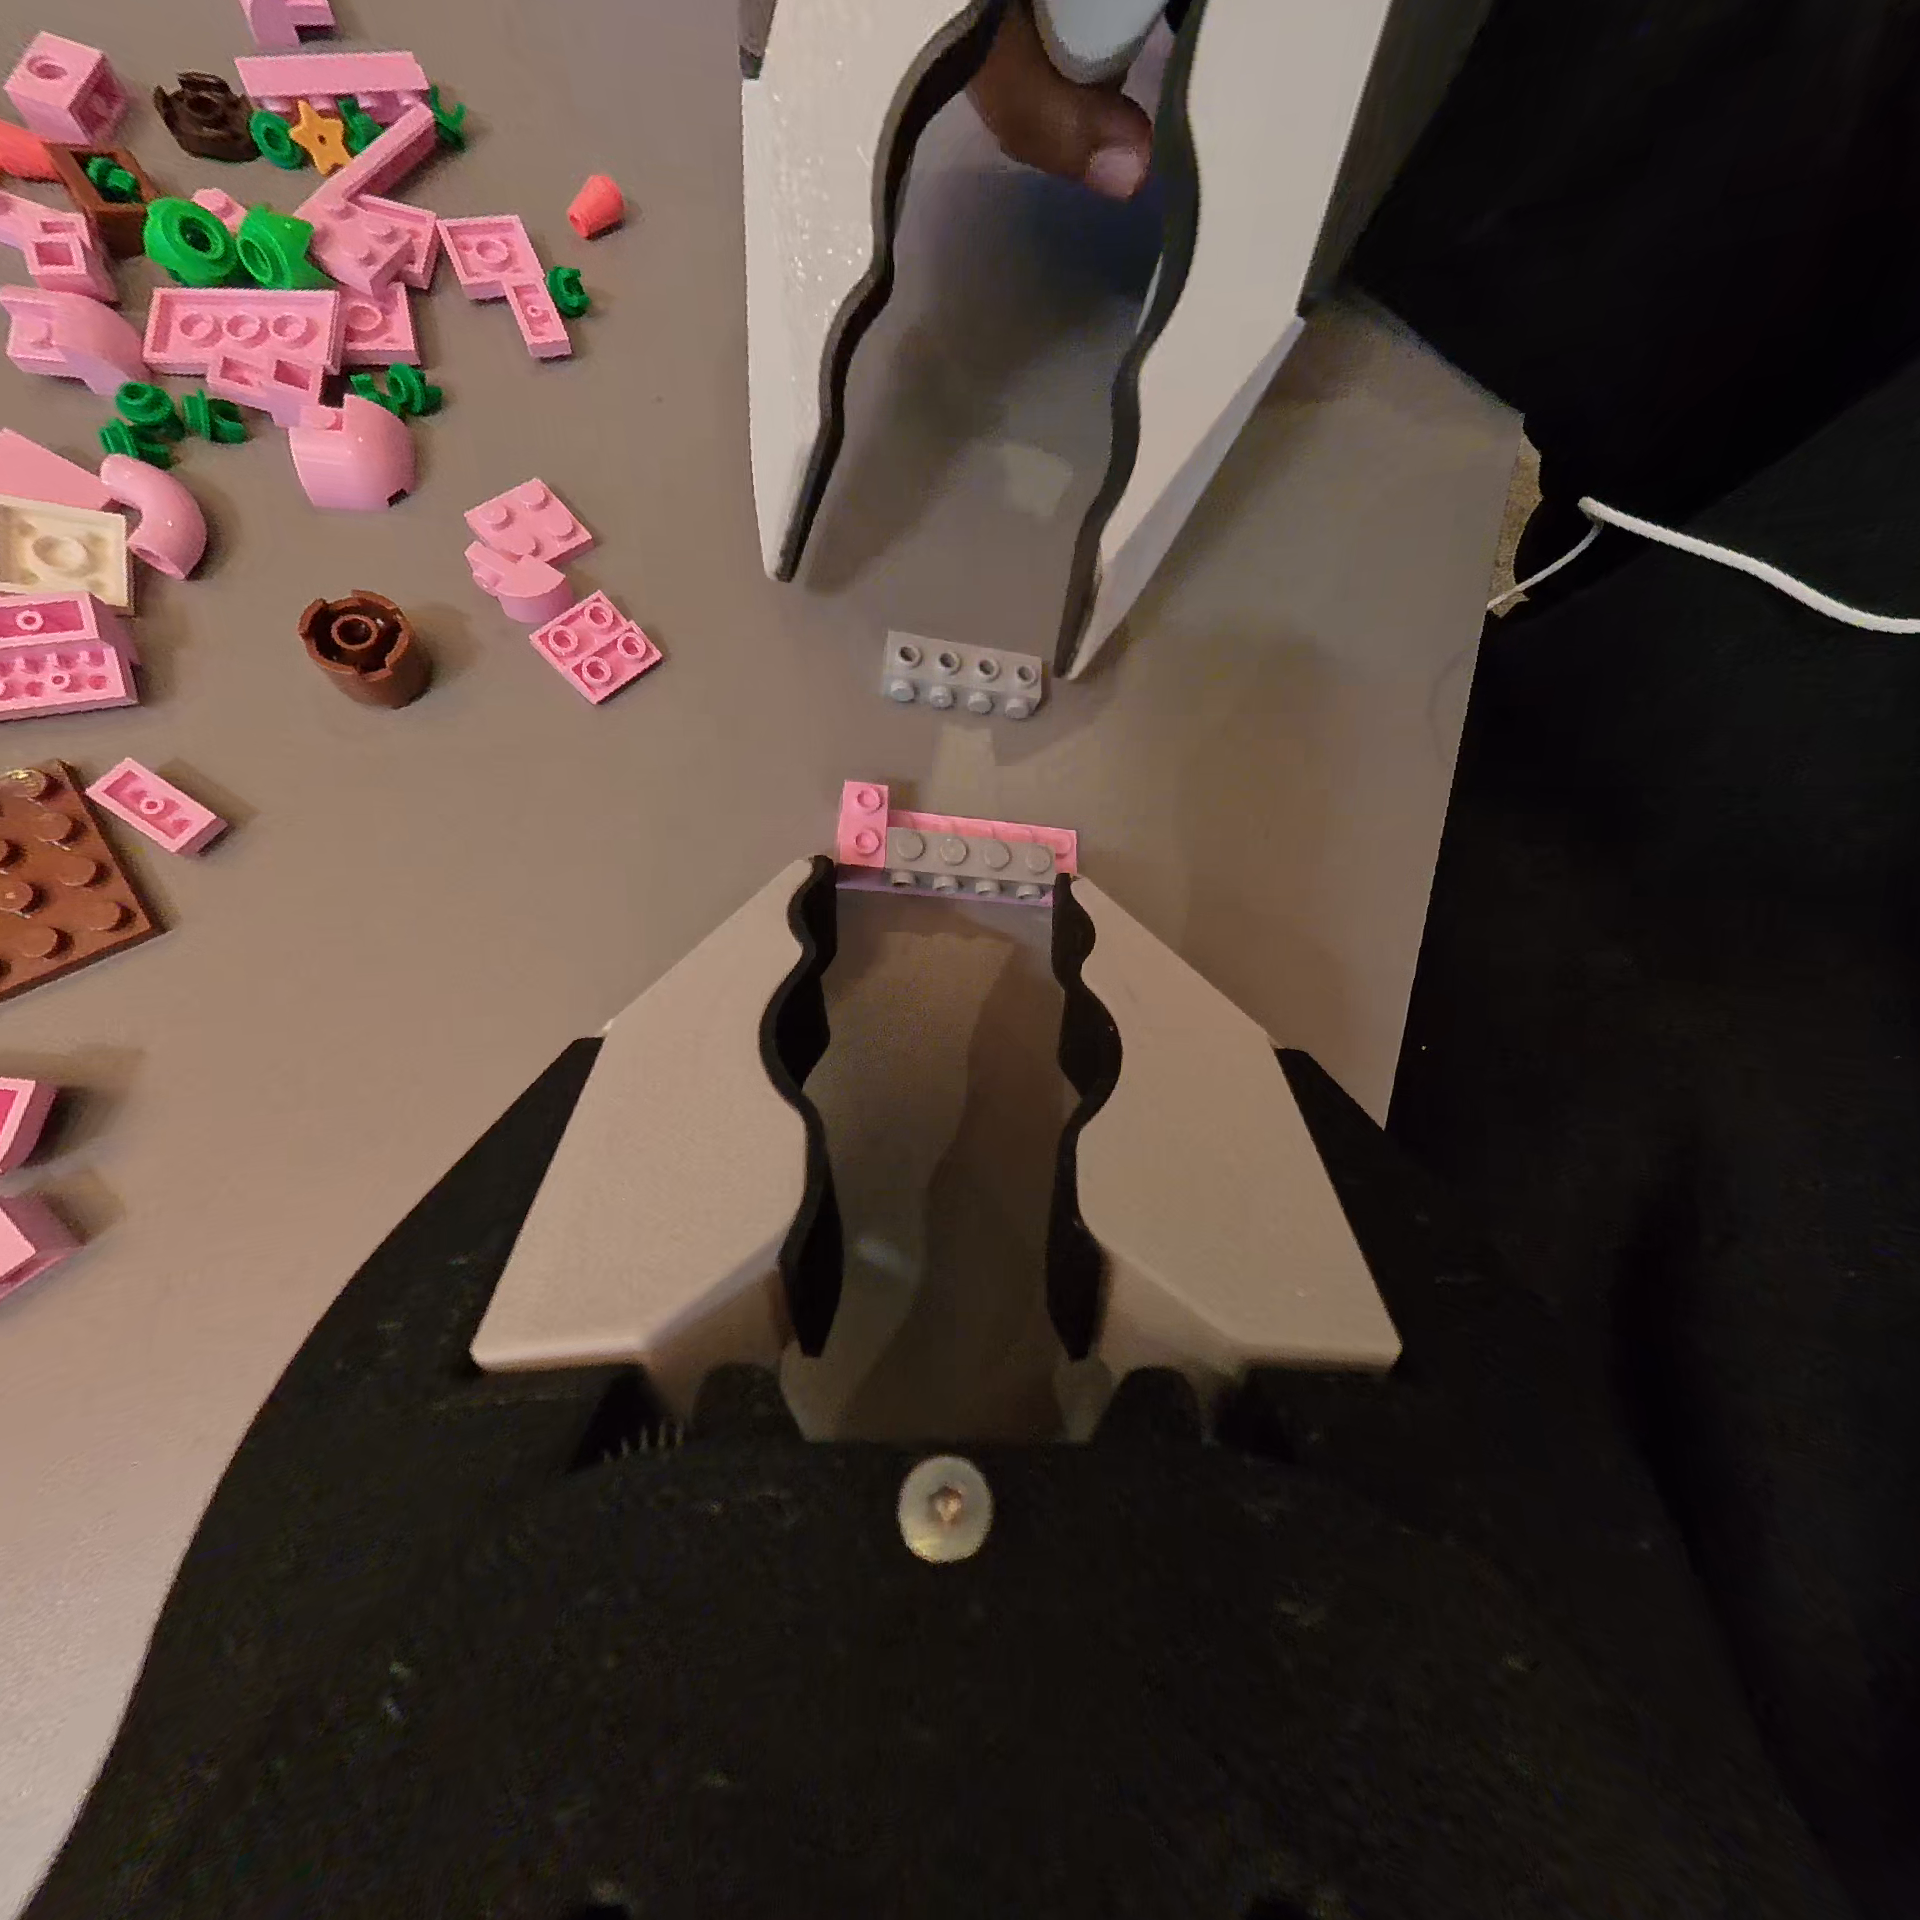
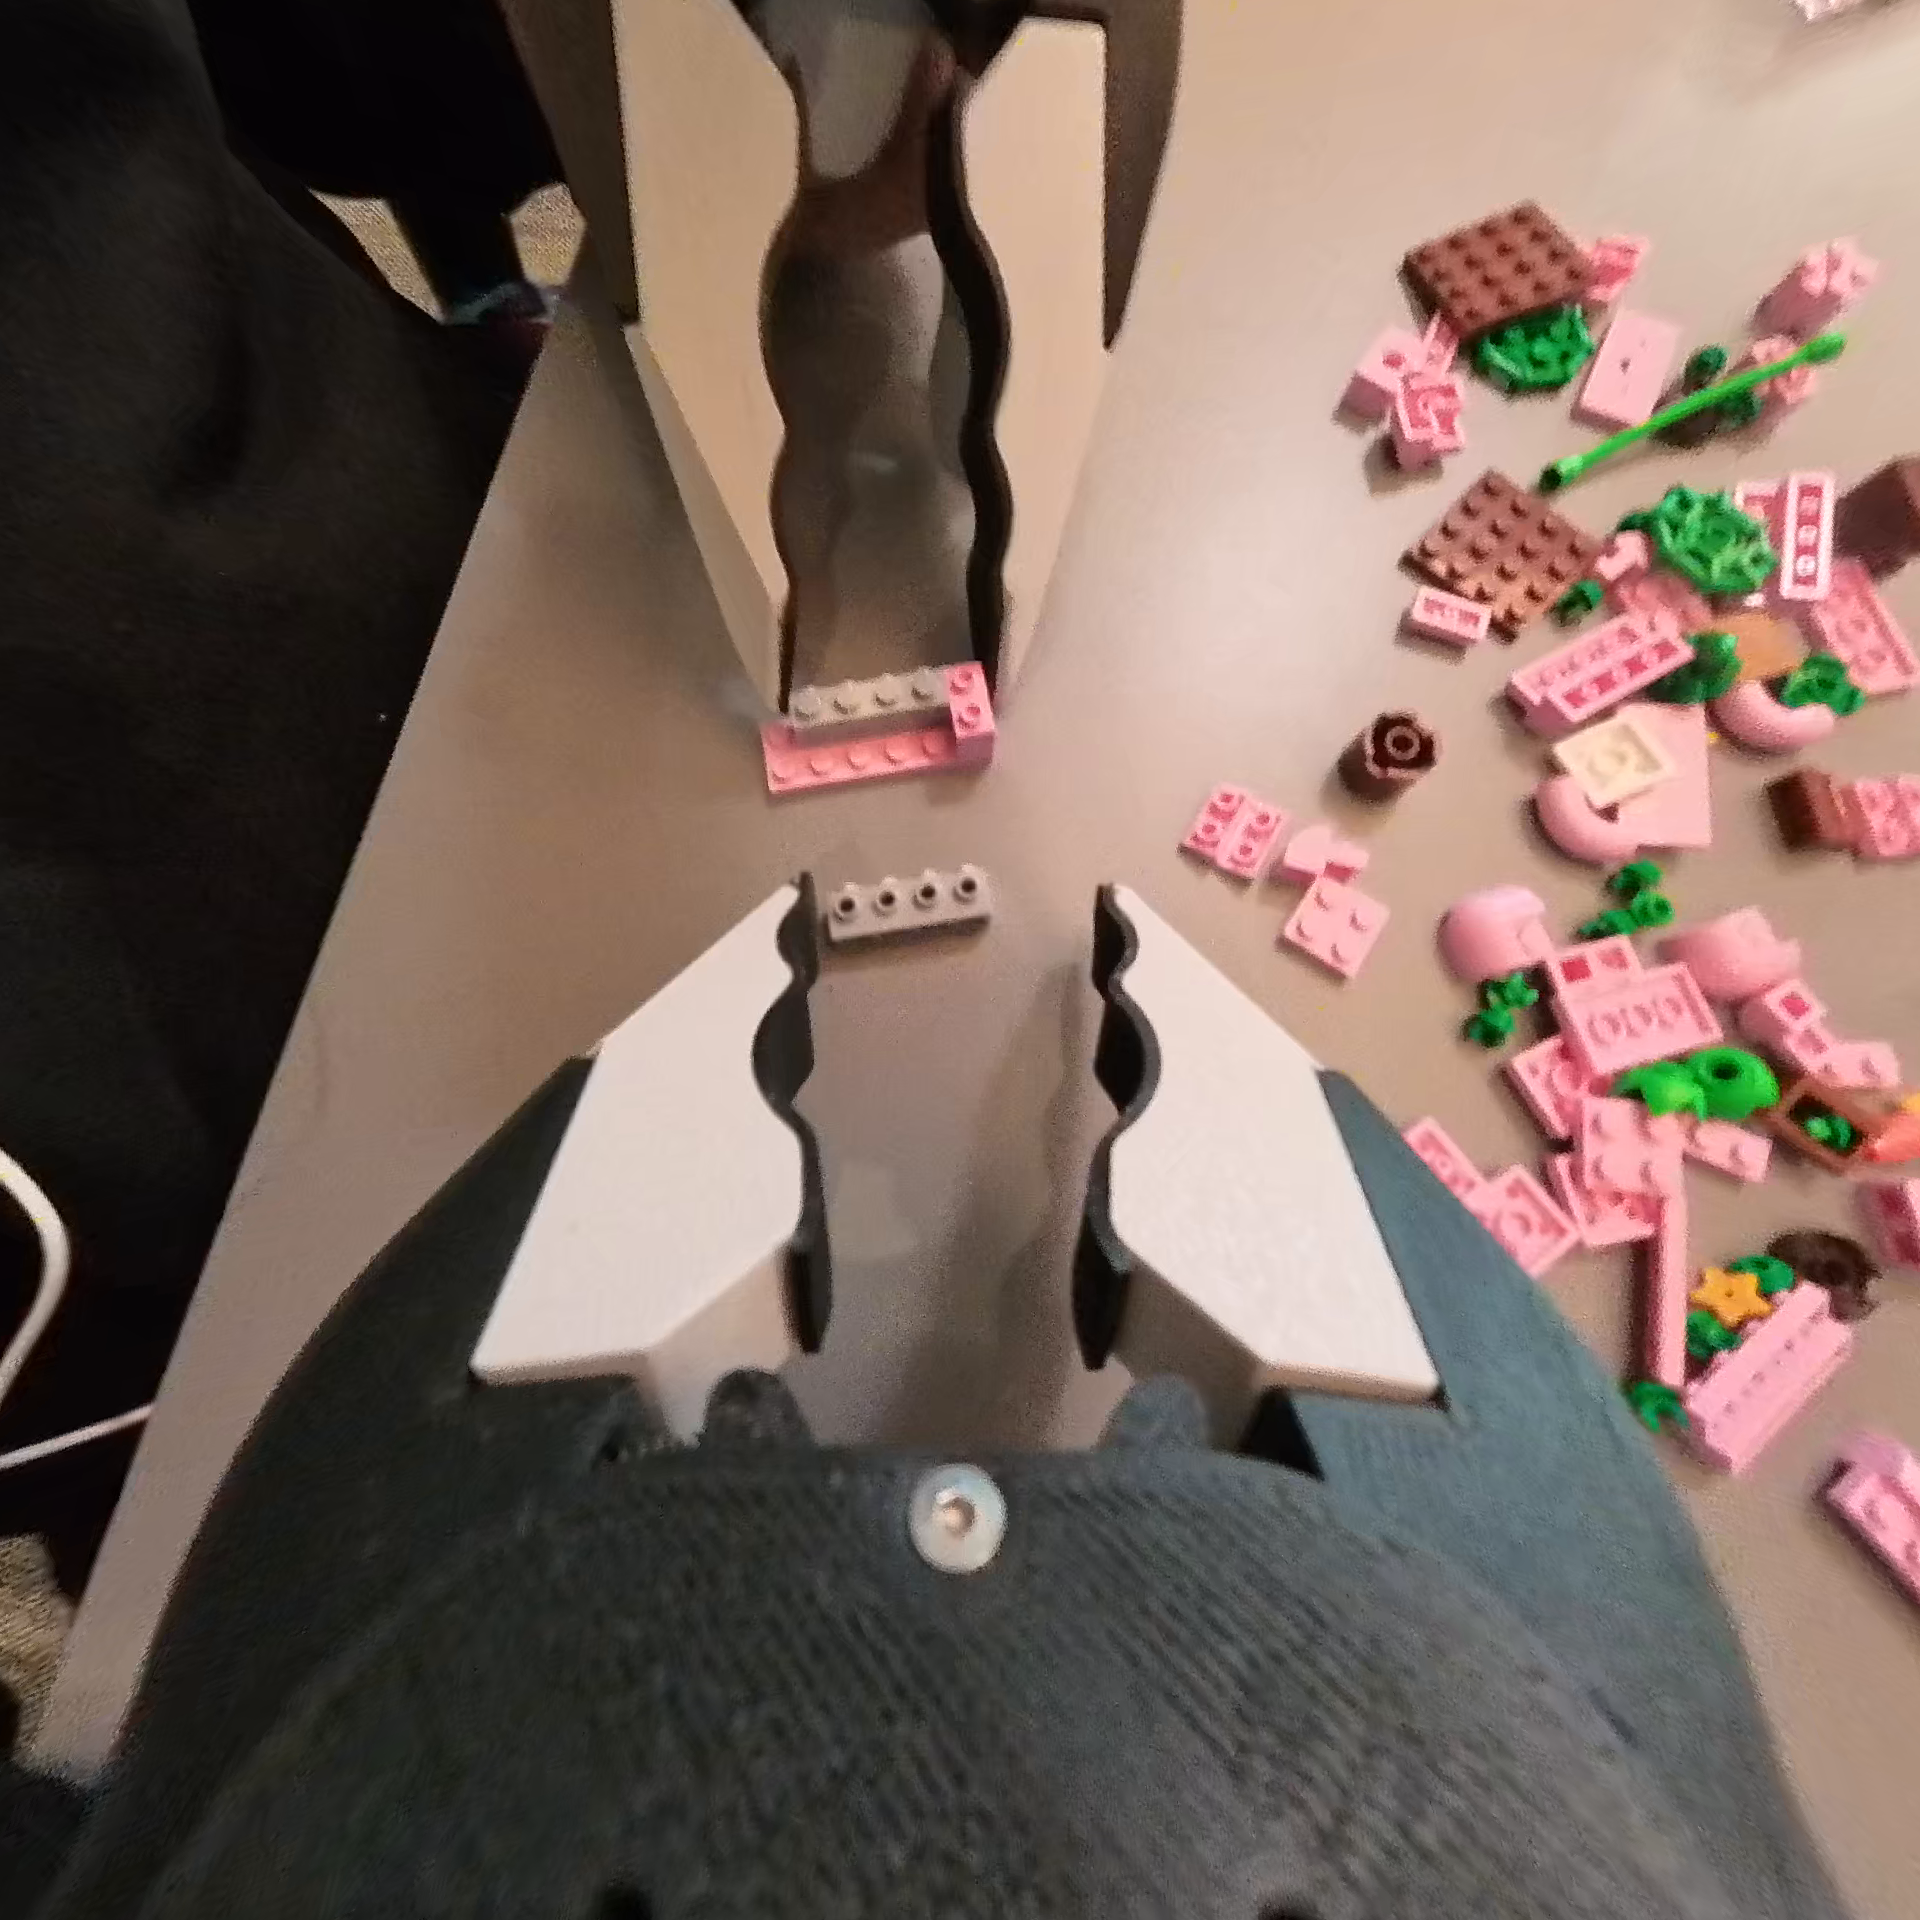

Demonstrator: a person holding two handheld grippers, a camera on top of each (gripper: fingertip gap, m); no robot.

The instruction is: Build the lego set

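Observation:
My left gripper [image 1: 945, 881] is shut on a small assembly [image 1: 961, 844] resting on the grey table: a pink plate carrying a grey studded brick and a small pink brick at one end. The assembly also shows in the right wrist view [image 2: 878, 732], at the tips of the left gripper [image 2: 888, 686]. A loose grey brick with four studs [image 1: 963, 681] lies just beyond it. My right gripper [image 2: 956, 904] is open and empty, with the grey brick [image 2: 909, 902] just ahead of its tips, beside its left finger. The right gripper [image 1: 930, 618] faces mine from the far side.
A pile of pink, green and brown pieces [image 1: 239, 312] covers the table's left side, on the right in the right wrist view [image 2: 1662, 831]. A brown round brick [image 1: 364, 646] and brown plates [image 2: 1496, 540] lie among them. The table edge [image 1: 1455, 727] borders dark fabric and a white cable [image 1: 1714, 566]. Some 5 centimeters of space lies between my two pairs of fingers.

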